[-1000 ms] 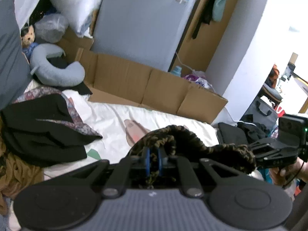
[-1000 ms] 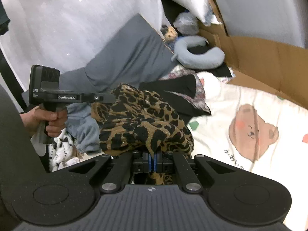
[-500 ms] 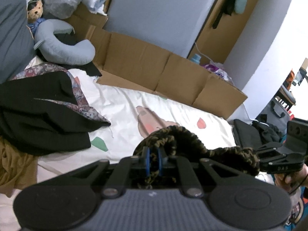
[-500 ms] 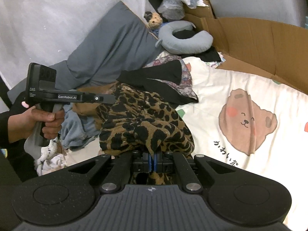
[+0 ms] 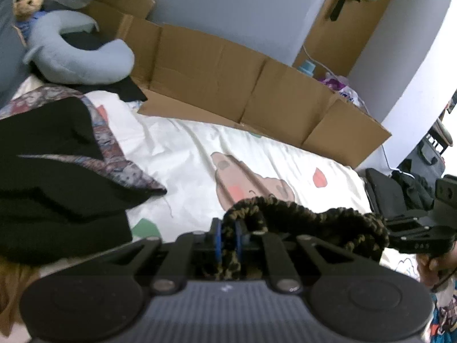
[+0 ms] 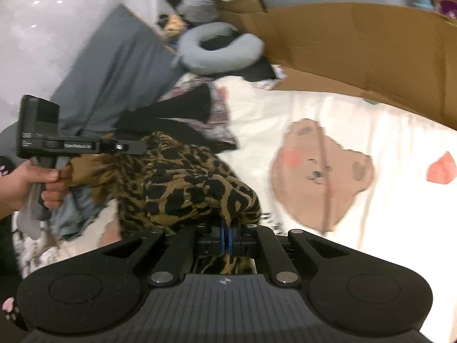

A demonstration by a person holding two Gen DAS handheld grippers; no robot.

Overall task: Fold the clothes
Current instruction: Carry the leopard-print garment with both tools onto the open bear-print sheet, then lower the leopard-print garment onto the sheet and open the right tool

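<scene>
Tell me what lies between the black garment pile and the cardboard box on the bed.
Bare white bedsheet separates the black garment pile from the cardboard box; only its printed bear lies nearby. The left wrist view shows this.

Left hand-held gripper [image 5: 227, 238], right hand-held gripper [image 6: 227, 237] clamped.

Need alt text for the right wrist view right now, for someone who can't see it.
The right gripper is shut on a leopard-print garment, whose other end the left gripper holds, above a white sheet with a cartoon bear print. Behind lie a black garment, a grey neck pillow and flattened cardboard.
</scene>
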